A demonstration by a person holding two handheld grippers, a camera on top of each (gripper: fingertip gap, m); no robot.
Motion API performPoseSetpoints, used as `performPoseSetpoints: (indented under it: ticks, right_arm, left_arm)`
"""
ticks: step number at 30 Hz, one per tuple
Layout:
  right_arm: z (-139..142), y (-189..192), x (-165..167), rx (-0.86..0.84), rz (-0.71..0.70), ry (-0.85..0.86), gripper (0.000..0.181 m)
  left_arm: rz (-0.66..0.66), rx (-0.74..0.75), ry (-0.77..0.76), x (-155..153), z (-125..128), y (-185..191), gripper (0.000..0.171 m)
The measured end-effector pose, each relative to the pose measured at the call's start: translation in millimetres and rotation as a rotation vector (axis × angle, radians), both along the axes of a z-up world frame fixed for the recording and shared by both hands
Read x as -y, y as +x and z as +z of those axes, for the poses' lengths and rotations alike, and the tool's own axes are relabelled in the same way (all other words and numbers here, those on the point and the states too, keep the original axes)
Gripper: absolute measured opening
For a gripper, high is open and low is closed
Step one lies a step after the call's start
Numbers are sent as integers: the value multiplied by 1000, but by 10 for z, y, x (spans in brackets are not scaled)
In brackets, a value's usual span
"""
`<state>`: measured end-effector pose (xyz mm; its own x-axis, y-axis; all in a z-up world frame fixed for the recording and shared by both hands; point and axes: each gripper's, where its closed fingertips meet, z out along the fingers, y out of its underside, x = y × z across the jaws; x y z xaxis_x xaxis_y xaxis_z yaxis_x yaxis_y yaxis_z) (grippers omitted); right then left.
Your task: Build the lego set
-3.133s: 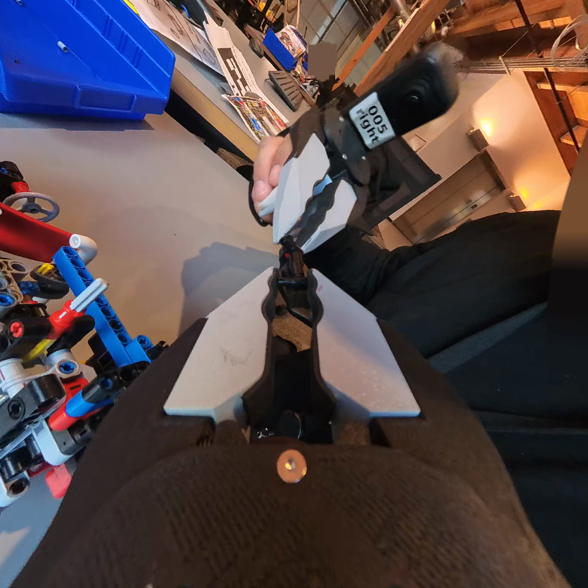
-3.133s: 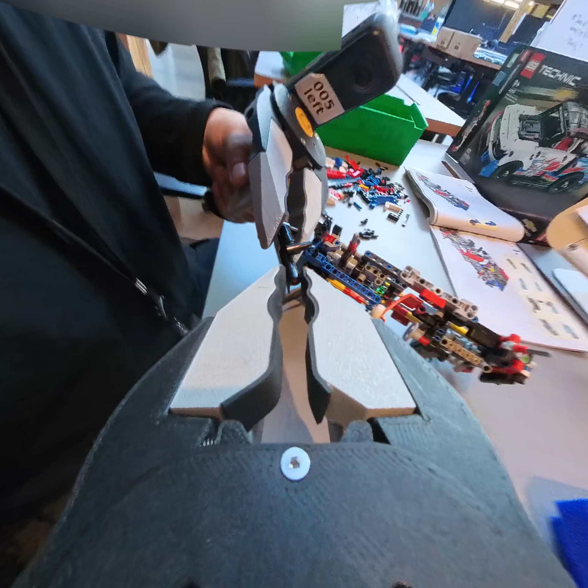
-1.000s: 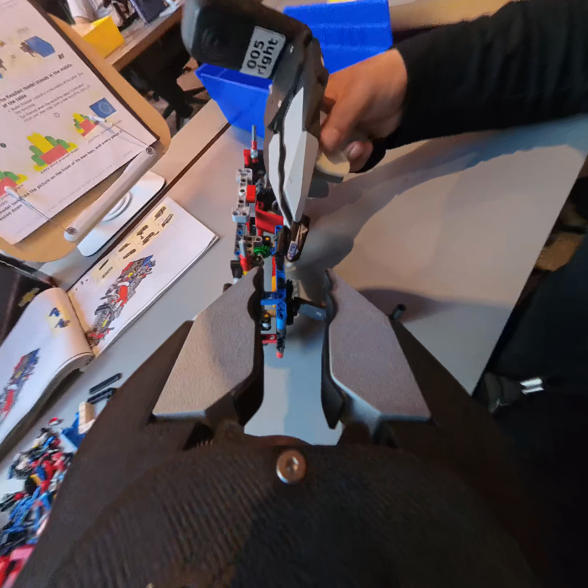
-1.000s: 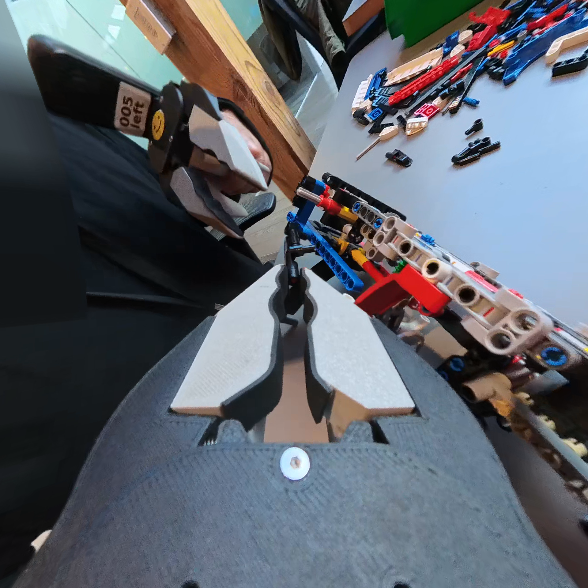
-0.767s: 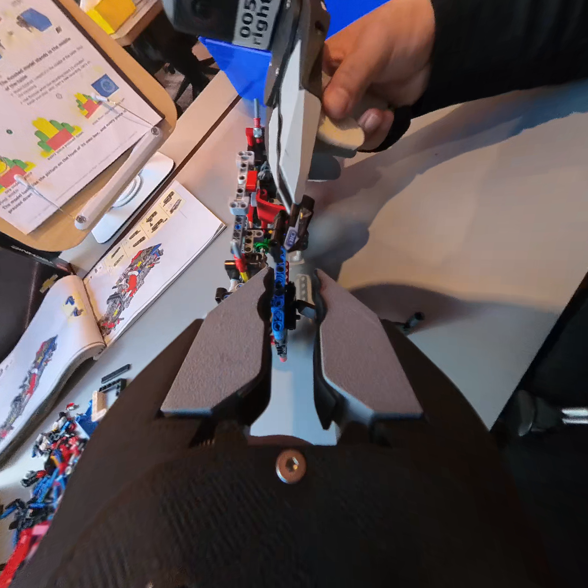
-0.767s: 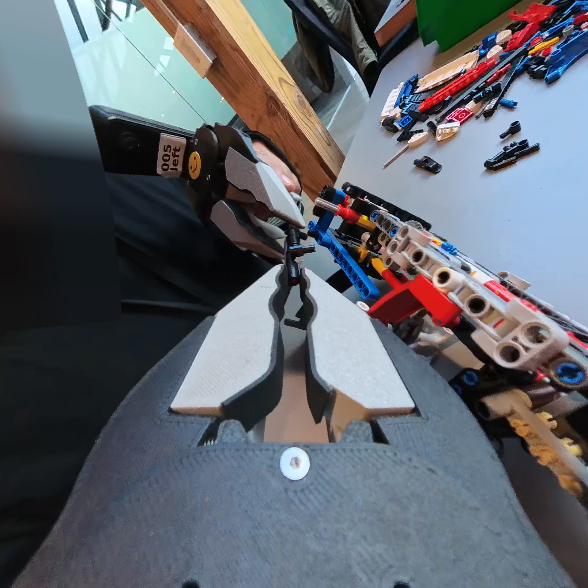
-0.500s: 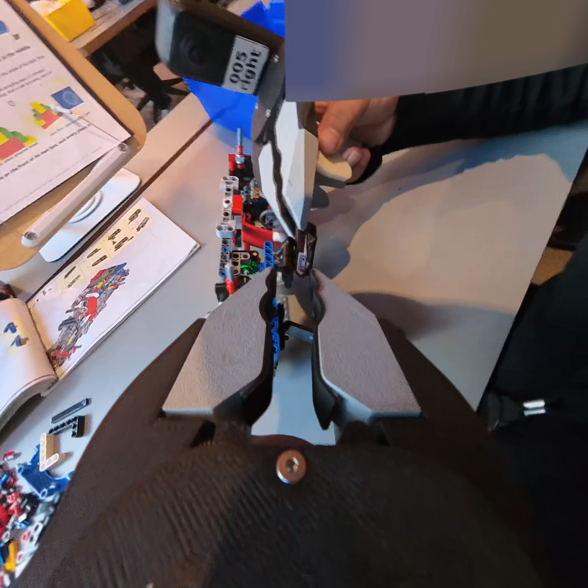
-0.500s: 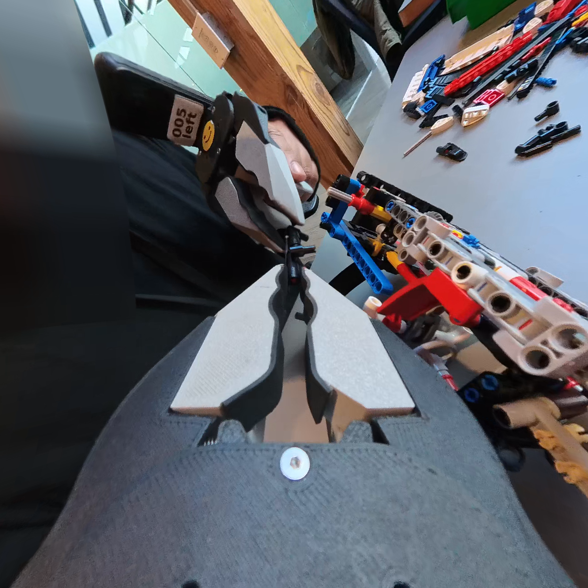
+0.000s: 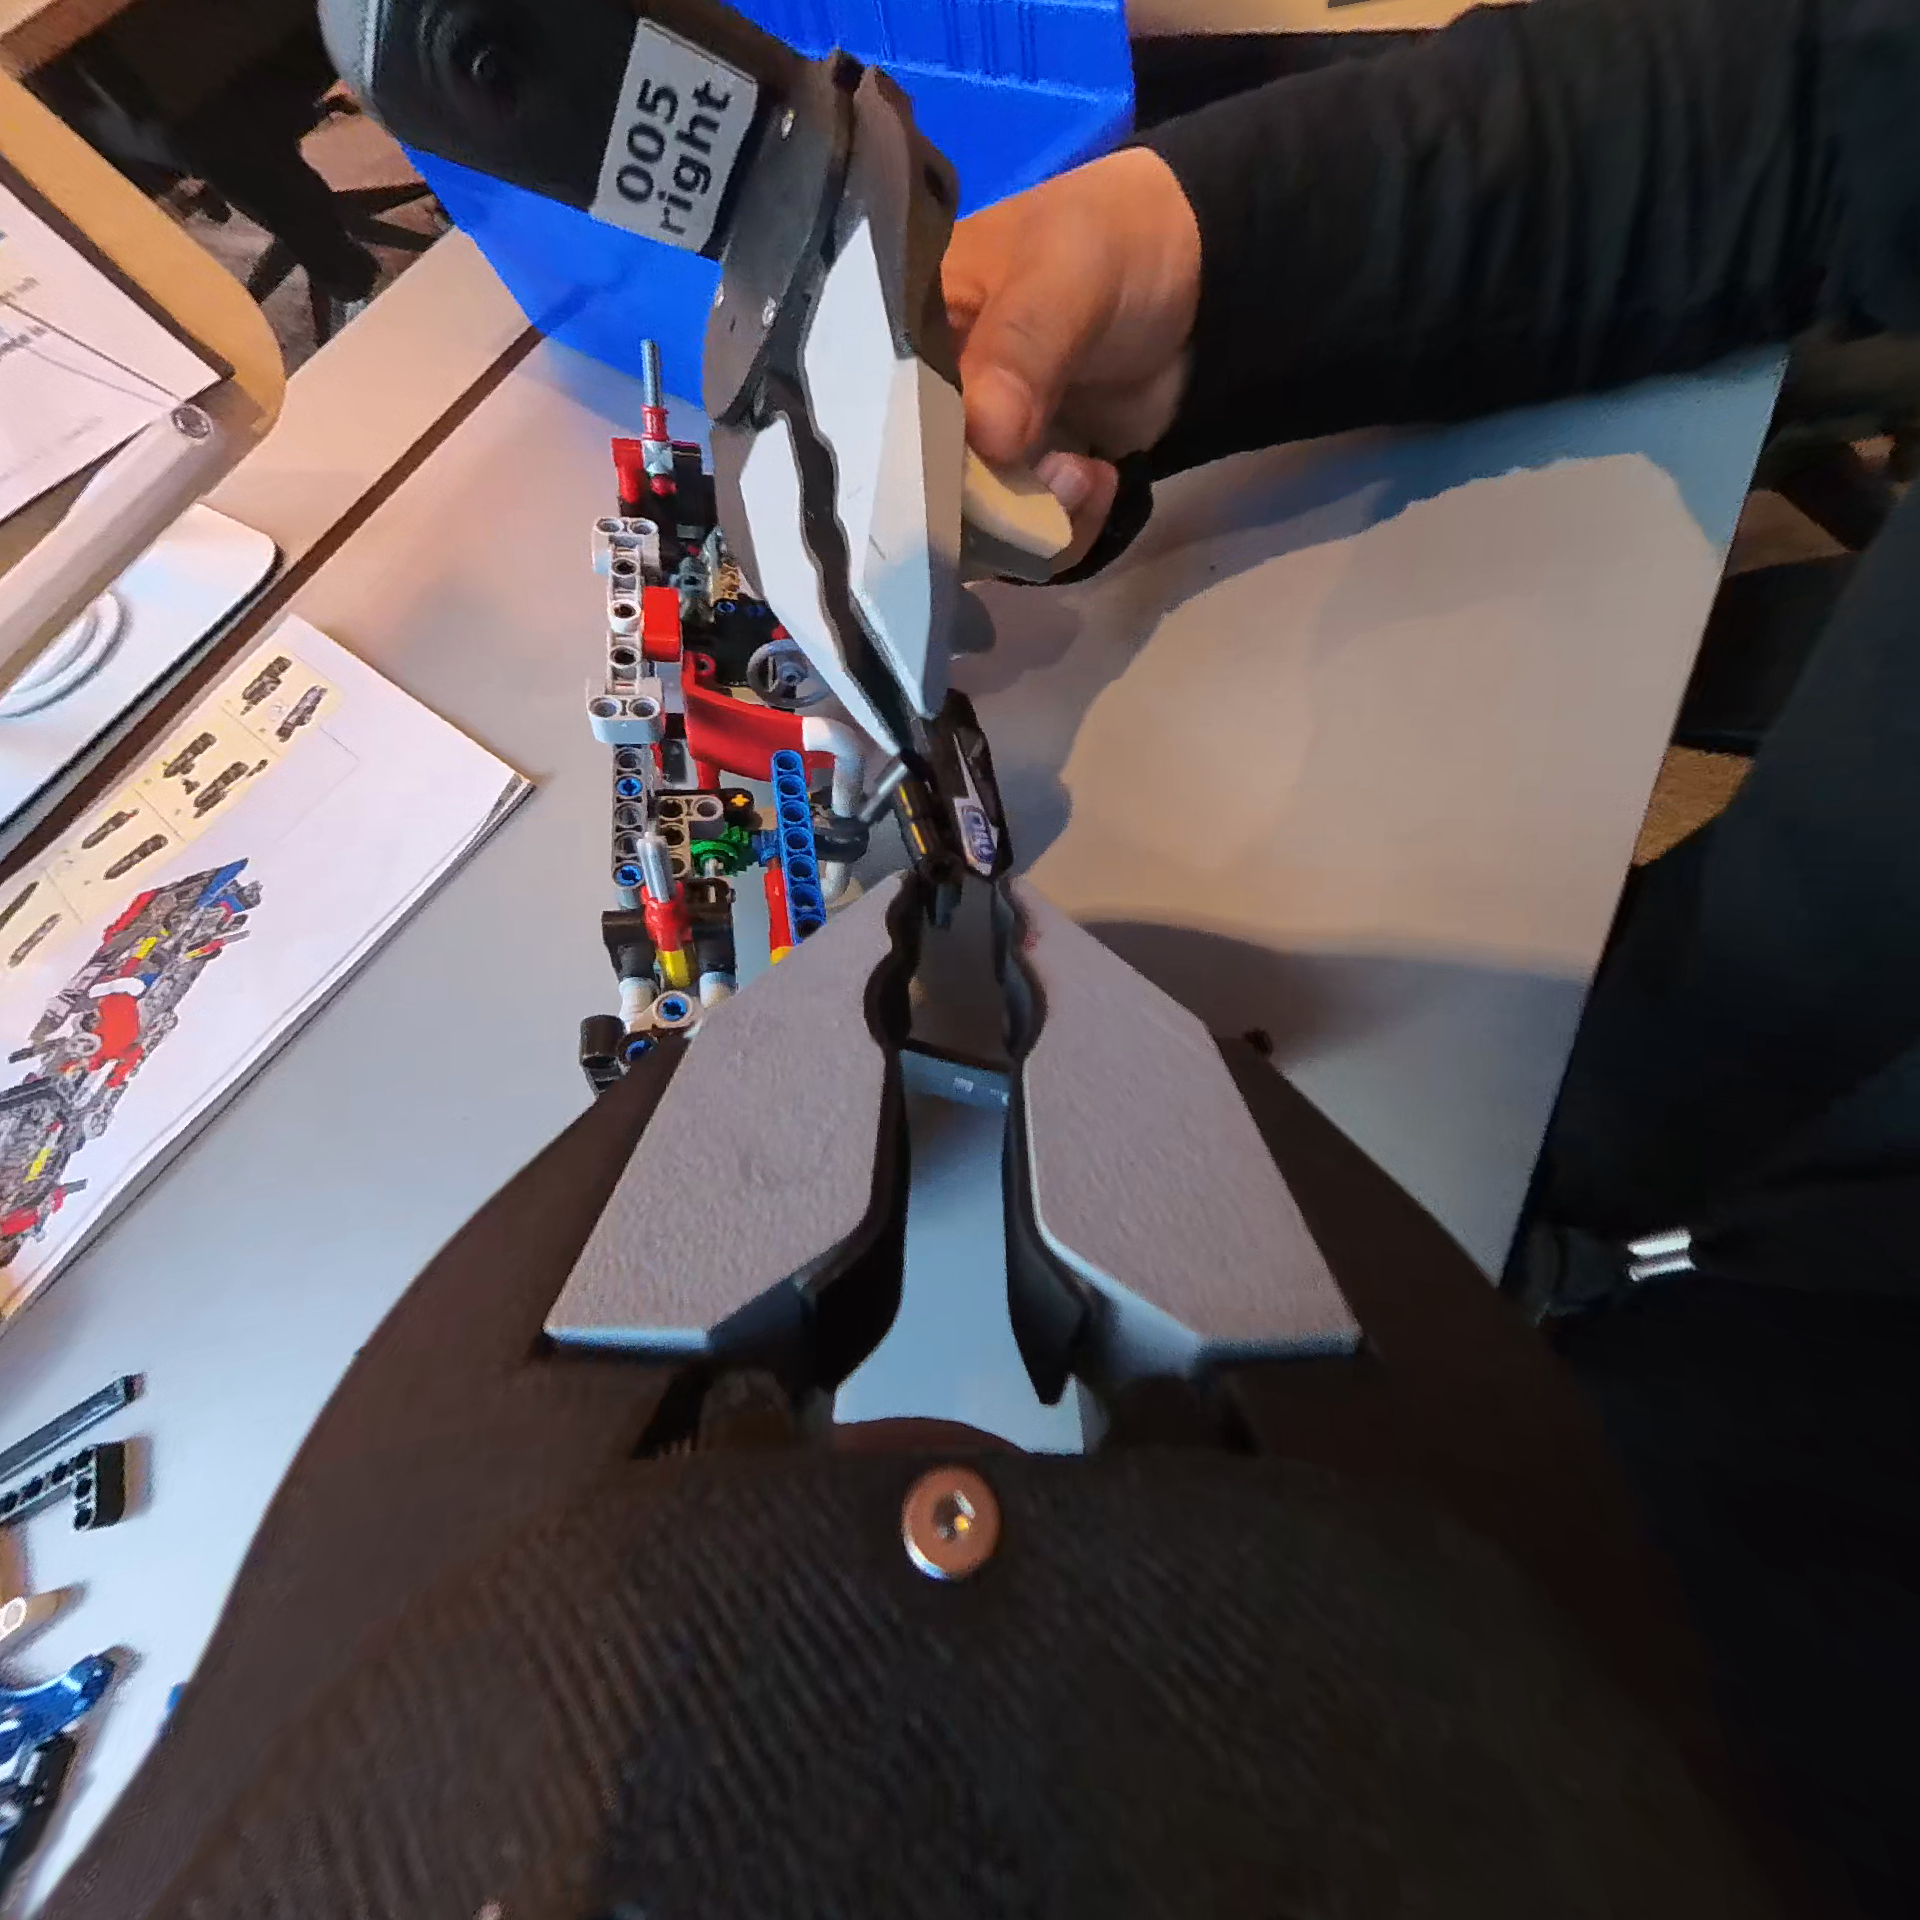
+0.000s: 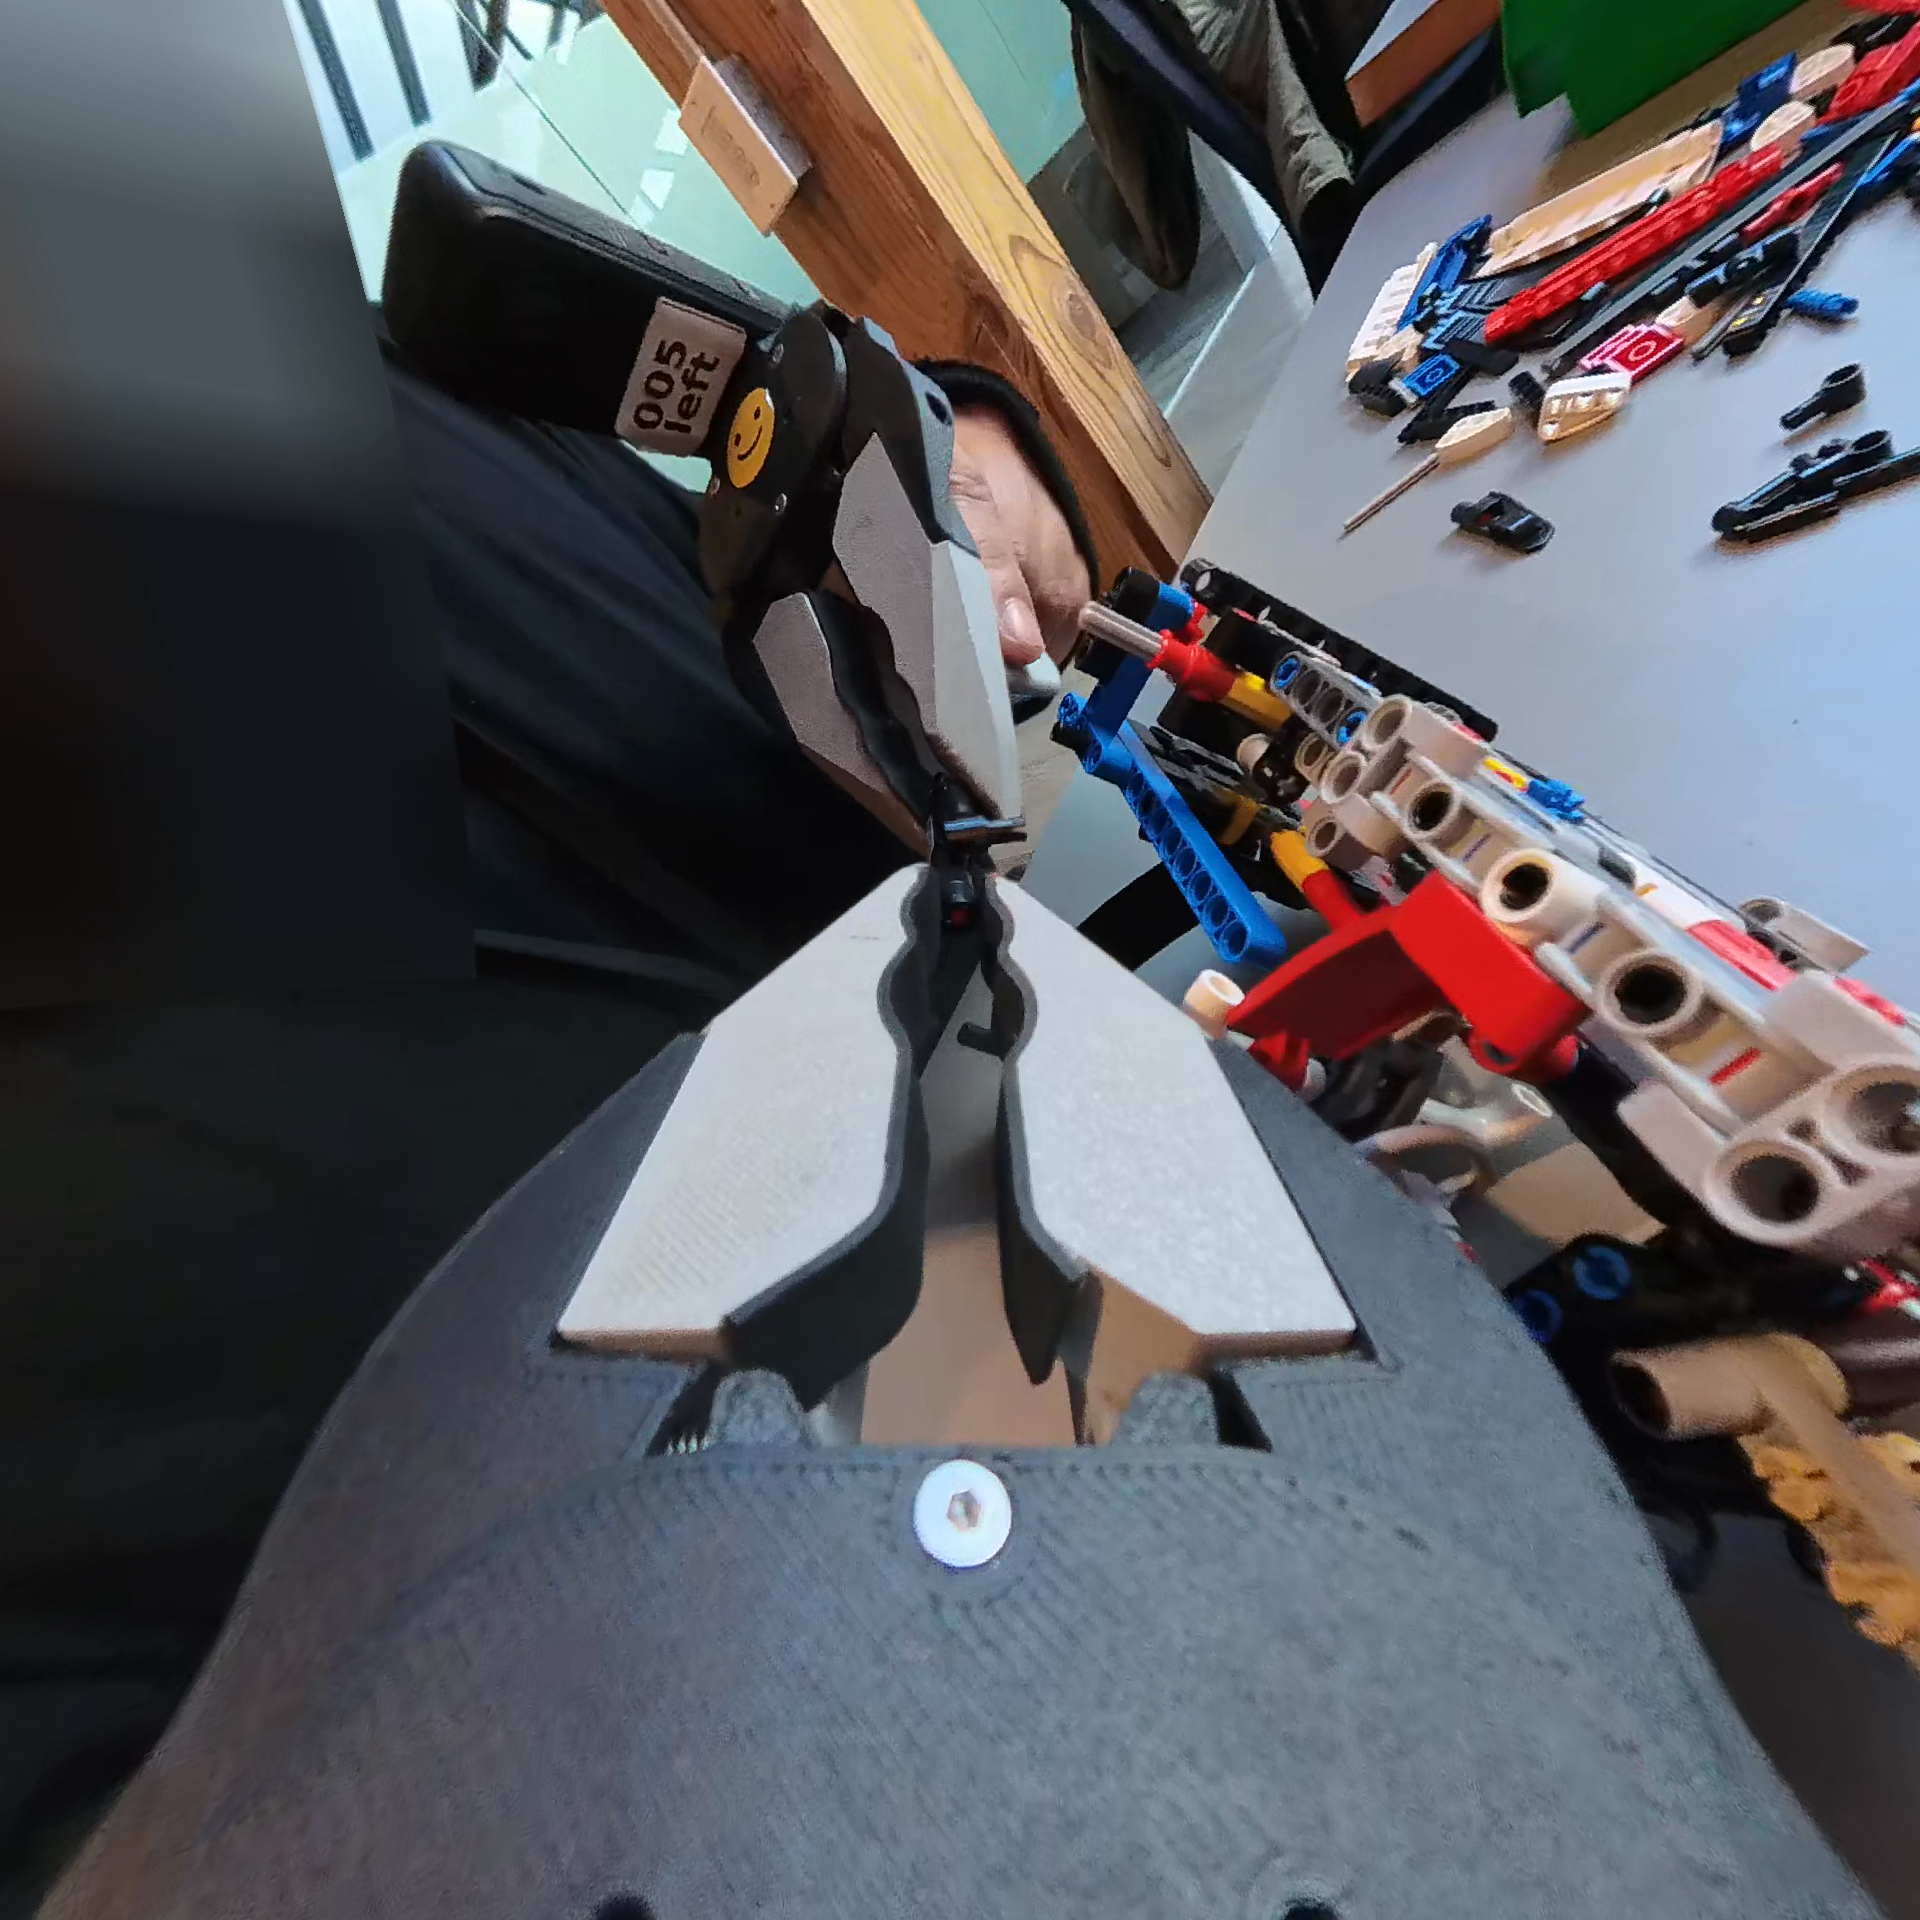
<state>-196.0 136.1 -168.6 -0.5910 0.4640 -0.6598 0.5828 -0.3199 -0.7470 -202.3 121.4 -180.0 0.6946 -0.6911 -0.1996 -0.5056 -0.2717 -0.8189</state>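
A small black lego piece with a sticker (image 9: 964, 802) hangs in the air just right of the partly built lego model (image 9: 717, 727). My right gripper (image 9: 916, 744) comes down from above and is shut on the piece's upper end. My left gripper (image 9: 956, 906) meets it from below, with its jaws narrowed onto the lower end. In the right wrist view, my right gripper (image 10: 956, 902) pinches the black piece (image 10: 952, 883). The left gripper (image 10: 961, 808) touches it tip to tip. The model (image 10: 1455, 831) lies on the grey table to the right.
A blue bin (image 9: 935, 125) stands behind the model and an open instruction booklet (image 9: 208, 831) lies to its left. Loose parts lie on the table (image 10: 1610, 260) near a green bin (image 10: 1662, 52). A wooden post (image 10: 935, 208) stands beyond the table edge. My left and right fingertips are right by each other.
My left gripper has moved off the model's blue beam to the right and narrowed its jaws onto the black piece. The right gripper has kept hold and lowered to meet it.
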Motion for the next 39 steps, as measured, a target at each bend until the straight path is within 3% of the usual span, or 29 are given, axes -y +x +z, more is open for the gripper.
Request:
performPoseSetpoints:
  ticks: [8,15,20,25,31,34,37,39]
  right_arm:
    - [-110,-50,3,-110,-127,369,11]
    - [-111,-57,-21,-121,-137,347,10]
    - [106,-44,-28,-274,-136,516,15]
    - [-86,-144,-20,-309,-130,757,4]
    - [-60,-147,-29,-246,-69,559,24]
    - [-16,-100,37,-276,0,512,10]
    - [31,-102,72,-343,22,534,21]
    - [66,-96,114,-367,52,529,18]
  left_arm:
    - [-8,-38,49,-36,-6,-42,3]
    - [-44,-132,131,-39,-19,-61,3]
    - [-61,-176,184,-54,-19,-74,3]
    - [-54,-169,218,-93,-22,-53,3]
    - [-140,-243,340,-40,-9,-21,3]
    - [-165,-250,387,-36,44,-31,3]
    - [-222,-185,382,21,68,14,3]
    - [-233,-154,386,25,83,15,3]
